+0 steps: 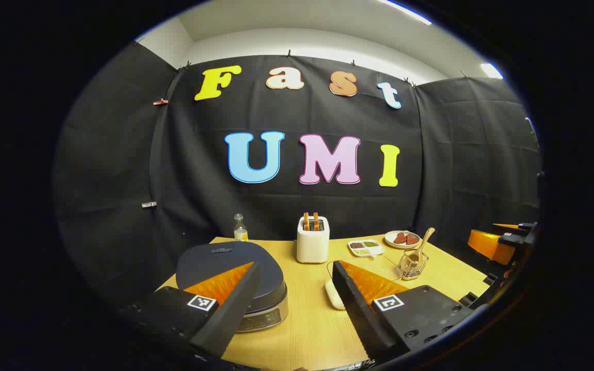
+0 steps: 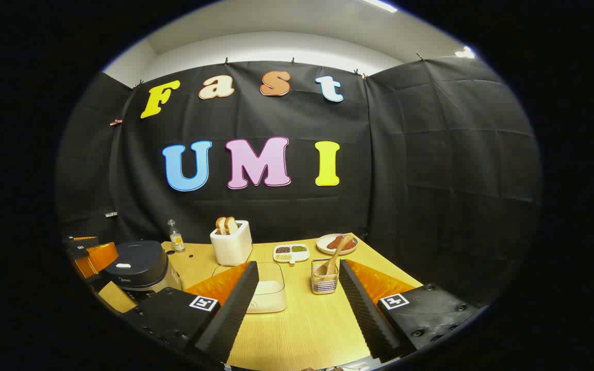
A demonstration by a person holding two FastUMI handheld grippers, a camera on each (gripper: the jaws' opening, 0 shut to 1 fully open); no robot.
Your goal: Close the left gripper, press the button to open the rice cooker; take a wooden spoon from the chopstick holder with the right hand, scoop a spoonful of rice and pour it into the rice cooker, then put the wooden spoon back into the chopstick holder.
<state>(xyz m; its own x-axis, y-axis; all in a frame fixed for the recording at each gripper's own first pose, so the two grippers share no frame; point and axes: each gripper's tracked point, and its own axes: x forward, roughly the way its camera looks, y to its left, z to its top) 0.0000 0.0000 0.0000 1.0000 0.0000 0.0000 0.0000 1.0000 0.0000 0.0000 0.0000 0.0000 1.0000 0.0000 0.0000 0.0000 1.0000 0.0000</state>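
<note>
Rice cooker (image 1: 235, 288) is sitting lid down at the table's (image 1: 307, 330) left, the wooden spoon (image 2: 334, 260) leaning in the chopstick holder (image 2: 324, 282). Left gripper (image 1: 294, 304) and right gripper (image 2: 297, 309) are hovering wide apart, holding nothing.

Place: a staged kitchen booth.
Walls: black cloth (image 2: 431, 154) clipped up on all sides, a white ceiling above.
Props, lower centre: wooden table (image 2: 302, 319), rice cooker (image 2: 139, 268), toaster (image 2: 231, 242), plate (image 2: 337, 243).
</note>
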